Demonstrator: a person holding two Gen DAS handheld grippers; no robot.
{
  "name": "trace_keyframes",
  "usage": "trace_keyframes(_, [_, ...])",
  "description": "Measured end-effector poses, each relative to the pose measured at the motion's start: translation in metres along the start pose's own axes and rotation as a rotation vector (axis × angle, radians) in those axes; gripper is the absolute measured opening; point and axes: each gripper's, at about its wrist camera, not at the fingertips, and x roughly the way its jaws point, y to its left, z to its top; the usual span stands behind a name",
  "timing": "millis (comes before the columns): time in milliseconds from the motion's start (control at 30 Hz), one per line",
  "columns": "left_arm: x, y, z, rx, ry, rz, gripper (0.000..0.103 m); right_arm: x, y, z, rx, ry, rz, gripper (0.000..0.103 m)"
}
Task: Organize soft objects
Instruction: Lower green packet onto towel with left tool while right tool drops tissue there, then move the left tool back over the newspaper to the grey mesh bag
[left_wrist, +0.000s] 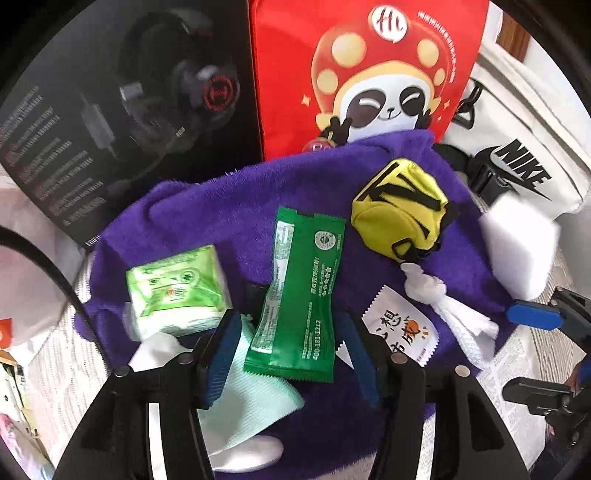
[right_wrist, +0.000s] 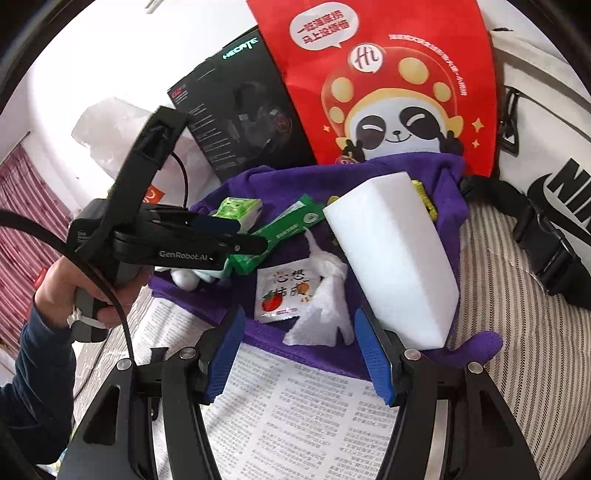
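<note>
A purple towel (left_wrist: 192, 221) holds several soft items. In the left wrist view a green wipe sachet (left_wrist: 299, 295) lies between the fingers of my left gripper (left_wrist: 290, 354); the pads stand clear of its edges, so it is open. A green tissue pack (left_wrist: 177, 291) sits to its left, a yellow mini pouch (left_wrist: 399, 214) farther back, and a knotted white cloth (left_wrist: 443, 306) and a white sachet (left_wrist: 402, 332) to its right. In the right wrist view my right gripper (right_wrist: 299, 358) is open over the towel's near edge (right_wrist: 295, 350). A white sponge block (right_wrist: 391, 258) stands tilted just outside its right finger.
A red panda paper bag (right_wrist: 388, 74) and a black headset box (right_wrist: 251, 122) stand behind the towel. A white Nike bag (right_wrist: 546, 147) with a black buckle strap (right_wrist: 546, 243) lies to the right. Printed paper (right_wrist: 295, 417) covers the striped bedding (right_wrist: 524, 354). A mint cloth (left_wrist: 251, 395) lies under my left gripper.
</note>
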Motion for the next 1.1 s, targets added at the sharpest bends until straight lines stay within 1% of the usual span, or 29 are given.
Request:
trace_keyframes(100, [-0.008,0.003,0.0,-0.003,-0.012,0.011,0.055,0.001,0.007,0.002,-0.01,0.013,0.013,0.062])
trace_keyframes(267, [-0.025,0.015,-0.005,-0.023,-0.037,0.005,0.055,-0.001,0.017,0.001,-0.022,0.022,0.024,0.062])
trace_keyframes(367, [-0.036,0.019,-0.008,-0.024,-0.049,0.003,0.055,-0.003,0.019,0.001,-0.017,0.026,0.004,0.062])
trace_keyframes(500, [-0.054,0.022,-0.024,-0.026,-0.071,-0.01,0.055,-0.011,0.023,0.0,0.0,0.018,-0.025,0.062])
trace_keyframes(633, [-0.066,0.021,-0.044,-0.043,-0.086,-0.029,0.055,-0.024,0.036,-0.006,-0.014,0.011,-0.076,0.062])
trace_keyframes(767, [-0.076,0.021,-0.074,-0.056,-0.091,-0.028,0.055,-0.037,0.054,-0.018,-0.029,0.006,-0.134,0.062])
trace_keyframes(933, [-0.087,0.018,-0.122,-0.071,-0.095,-0.041,0.056,-0.05,0.076,-0.037,-0.014,0.003,-0.179,0.062])
trace_keyframes(1000, [-0.09,0.015,-0.143,-0.064,-0.099,-0.042,0.056,-0.055,0.086,-0.047,-0.013,-0.003,-0.18,0.062])
trace_keyframes(1033, [-0.091,0.013,-0.152,-0.063,-0.1,-0.051,0.058,-0.056,0.09,-0.05,-0.012,-0.006,-0.177,0.062])
trace_keyframes(1100, [-0.094,0.011,-0.17,-0.058,-0.102,-0.061,0.059,-0.061,0.097,-0.059,-0.004,-0.013,-0.171,0.062])
